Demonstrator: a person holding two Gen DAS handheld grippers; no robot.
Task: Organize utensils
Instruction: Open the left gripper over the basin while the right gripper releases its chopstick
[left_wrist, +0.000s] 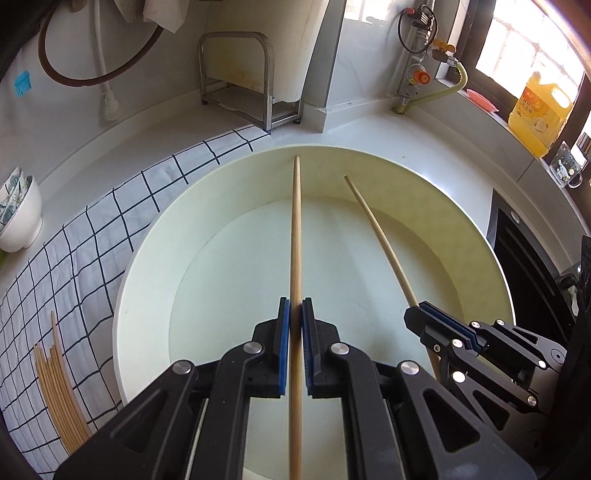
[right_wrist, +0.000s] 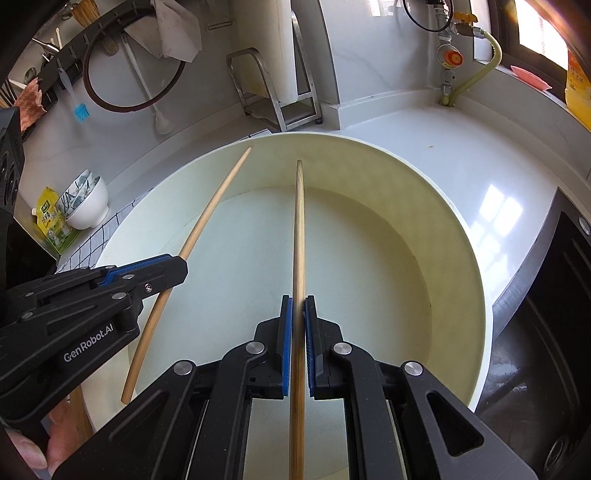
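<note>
A large cream round basin (left_wrist: 144, 266) sits on the white counter; it also shows in the right wrist view (right_wrist: 476, 280). My left gripper (left_wrist: 295, 306) is shut on a wooden chopstick (left_wrist: 295, 229) and holds it above the basin, pointing away. My right gripper (right_wrist: 298, 304) is shut on a second wooden chopstick (right_wrist: 299, 229), also above the basin. In the left wrist view the right gripper (left_wrist: 421, 314) and its chopstick (left_wrist: 376, 236) are on the right. In the right wrist view the left gripper (right_wrist: 181, 266) and its chopstick (right_wrist: 210, 210) are on the left. Several more chopsticks (left_wrist: 55, 387) lie on a checked cloth (left_wrist: 92, 236).
A white patterned bowl (left_wrist: 18, 218) stands at the left on the counter. A metal rack (left_wrist: 236, 77) stands at the back wall. A yellow oil bottle (left_wrist: 539, 110) is on the window ledge. A dark stove (right_wrist: 546, 332) is at the right.
</note>
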